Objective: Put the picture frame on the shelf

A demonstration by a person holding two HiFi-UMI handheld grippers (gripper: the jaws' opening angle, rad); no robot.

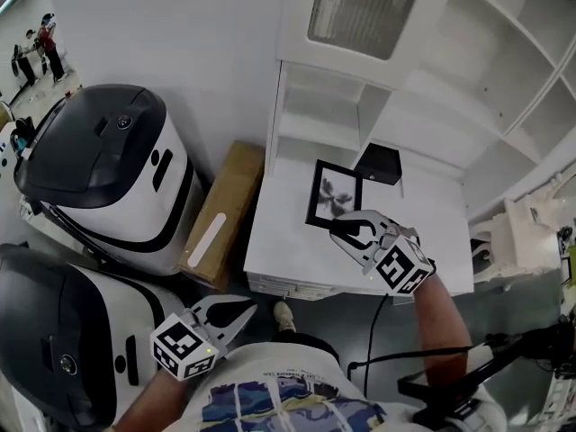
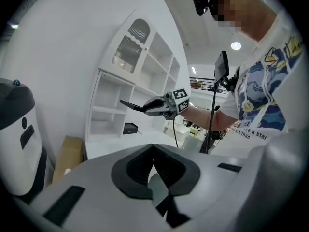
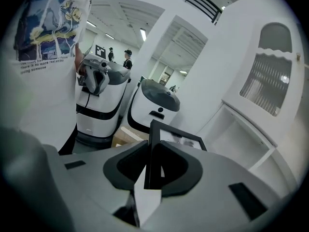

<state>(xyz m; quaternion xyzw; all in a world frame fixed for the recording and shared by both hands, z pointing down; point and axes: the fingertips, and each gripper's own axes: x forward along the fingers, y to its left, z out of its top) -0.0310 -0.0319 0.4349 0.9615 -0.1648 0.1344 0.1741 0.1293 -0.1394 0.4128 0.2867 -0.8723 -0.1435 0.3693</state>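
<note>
Read only scraps of print: "a star" and, below it, "art than" on the person's shirt (image 2: 263,105) in the left gripper view. Met more lines on that shirt at upper left of the right gripper view, too small to read.

Found right claw (image 1: 342,230) clenched on the lower right edge of the picture frame (image 1: 335,194): black rim, dark floral print. Placed frame mid-picture in the head view, over the white bench (image 1: 432,232), in front of the white shelf (image 1: 317,106).

Got from the left gripper view alone: frame near level, clear of the bench top. Got from the right gripper view alone: frame edge pinched between both pads.

Found left claw (image 1: 245,310) clenched on nothing, low in the head view, well apart from the frame.

Logged small black box (image 1: 379,163) on the bench just beyond the frame, cardboard box (image 1: 223,214) left of the bench, two white-and-black machines (image 1: 103,174) further left.
</note>
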